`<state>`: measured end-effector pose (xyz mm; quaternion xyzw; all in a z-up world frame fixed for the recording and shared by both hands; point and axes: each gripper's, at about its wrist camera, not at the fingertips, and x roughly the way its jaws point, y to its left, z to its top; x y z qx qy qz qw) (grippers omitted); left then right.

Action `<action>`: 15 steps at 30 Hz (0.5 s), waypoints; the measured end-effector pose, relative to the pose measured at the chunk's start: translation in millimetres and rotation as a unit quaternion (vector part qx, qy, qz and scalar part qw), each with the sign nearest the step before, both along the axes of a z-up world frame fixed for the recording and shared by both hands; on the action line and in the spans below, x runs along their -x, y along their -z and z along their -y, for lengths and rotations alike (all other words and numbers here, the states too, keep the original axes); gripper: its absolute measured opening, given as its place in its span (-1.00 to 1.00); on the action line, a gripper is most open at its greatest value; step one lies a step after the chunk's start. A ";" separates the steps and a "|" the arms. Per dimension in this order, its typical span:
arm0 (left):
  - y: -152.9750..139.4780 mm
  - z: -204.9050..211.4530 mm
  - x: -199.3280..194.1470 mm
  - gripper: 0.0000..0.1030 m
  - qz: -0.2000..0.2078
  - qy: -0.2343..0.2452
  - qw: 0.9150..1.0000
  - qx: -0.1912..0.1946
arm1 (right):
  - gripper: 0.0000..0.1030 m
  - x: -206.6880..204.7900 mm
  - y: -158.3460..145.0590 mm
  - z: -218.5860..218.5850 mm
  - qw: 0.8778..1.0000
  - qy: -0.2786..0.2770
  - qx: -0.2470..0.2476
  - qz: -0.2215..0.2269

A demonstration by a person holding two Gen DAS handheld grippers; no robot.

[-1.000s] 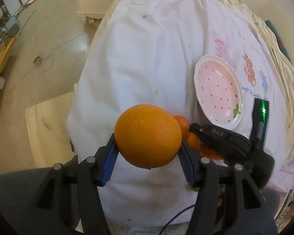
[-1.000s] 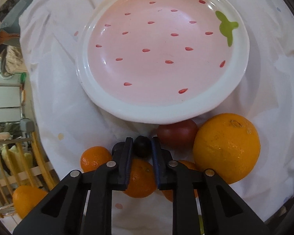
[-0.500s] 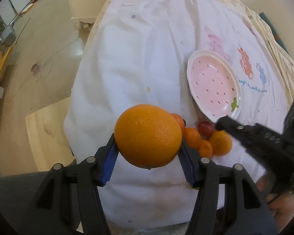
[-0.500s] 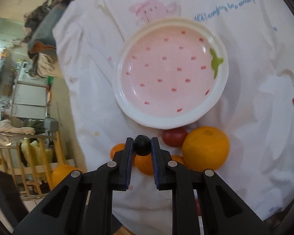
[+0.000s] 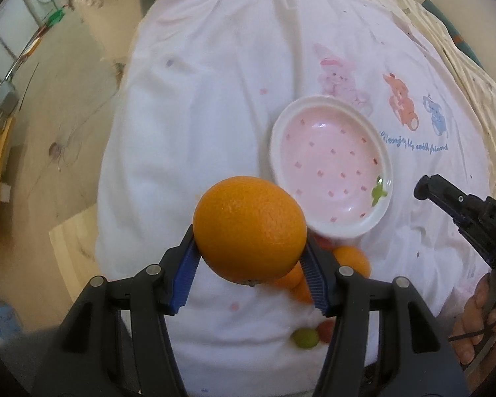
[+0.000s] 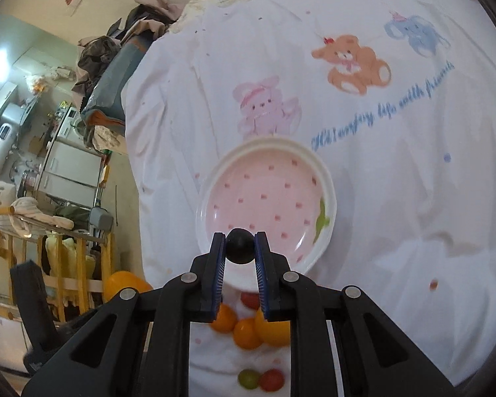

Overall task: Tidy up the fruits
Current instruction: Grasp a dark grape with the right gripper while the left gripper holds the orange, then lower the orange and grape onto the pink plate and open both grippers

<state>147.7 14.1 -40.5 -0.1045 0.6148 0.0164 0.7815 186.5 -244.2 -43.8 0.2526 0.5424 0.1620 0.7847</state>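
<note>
The left gripper (image 5: pixel 249 264) is clamped on a large orange (image 5: pixel 249 230), its blue pads (image 5: pixel 185 274) pressing the fruit's two sides across its widest part. The orange looks firm, fairly heavy and pebbled, so it probably grips well as long as the hold stays on the widest girth; higher or lower, the round skin could squirt out. It is bright, evenly coloured and unbruised, with a small stem scar facing the gripper.

The right gripper (image 6: pixel 239 254) is closed tight on a small dark round fruit (image 6: pixel 239 245), possibly a grape or plum, pinched at the very fingertips. That fruit seems light, smooth and soft, so it may slip or bruise under a hard squeeze.

Ahead of both grippers lies an empty pink strawberry-patterned plate (image 6: pixel 329 185) on a white cartoon-printed cloth (image 6: pixel 413 182). Beneath the right gripper, nearer than the plate, sit small oranges (image 6: pixel 244 332), a red tomato (image 6: pixel 249 299), and a green and a red cherry tomato (image 6: pixel 271 380).
</note>
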 end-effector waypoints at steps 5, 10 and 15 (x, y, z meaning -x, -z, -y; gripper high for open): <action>5.3 20.4 -34.3 0.05 -0.008 0.019 1.000 -0.014 | -0.64 -26.5 11.0 7.5 1.000 -0.011 0.004 0.002; 18.3 38.2 -66.3 0.05 -0.015 0.029 0.999 -0.038 | -0.64 -53.1 35.6 8.6 1.000 -0.022 0.012 -0.009; 41.3 52.6 -91.5 0.05 -0.030 0.038 0.998 -0.045 | -0.64 -68.8 60.5 7.4 0.999 -0.032 0.015 -0.023</action>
